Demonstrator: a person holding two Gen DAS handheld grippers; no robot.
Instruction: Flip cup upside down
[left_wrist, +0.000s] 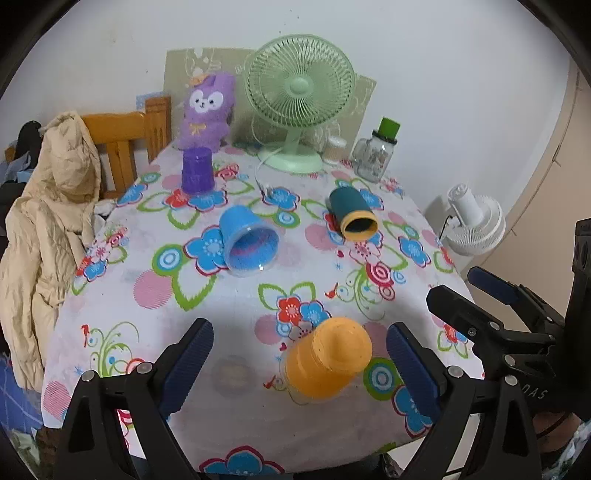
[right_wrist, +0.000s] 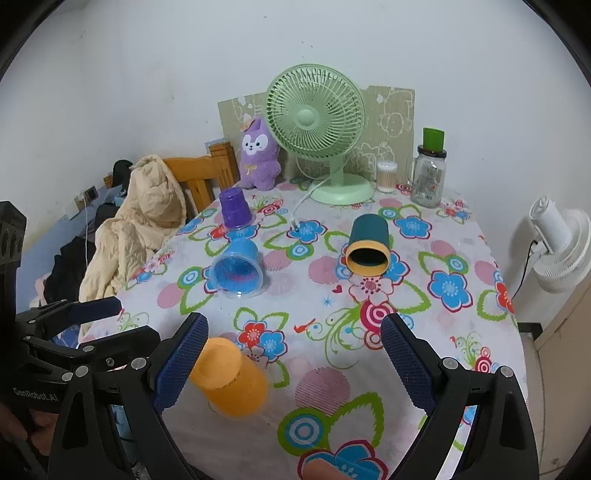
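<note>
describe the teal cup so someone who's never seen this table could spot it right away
Start at the green fan at the back of the floral table. In front of it, a bit to the right, the teal cup lies on its side, mouth toward the cameras. It alone has a yellow rim; the blue cup lying left of it is see-through.

**Four cups, two fans, one of everything else**

I count four cups on the surface (right_wrist: 424, 332): an orange cup (right_wrist: 231, 380), a blue cup (right_wrist: 238, 267), a teal cup (right_wrist: 367, 242) and a purple cup (right_wrist: 234, 206). There are two fans: one green fan (right_wrist: 316, 122) on the surface and one white fan (right_wrist: 557, 240) off to the side. I see one purple plush toy (right_wrist: 258, 155), one glass jar (right_wrist: 428, 177), one swab tub (right_wrist: 386, 176), one wooden chair (right_wrist: 201, 173) and one beige jacket (right_wrist: 140, 221). I hold two grippers: my left gripper (left_wrist: 299, 363) and my right gripper (right_wrist: 293, 360).
</note>
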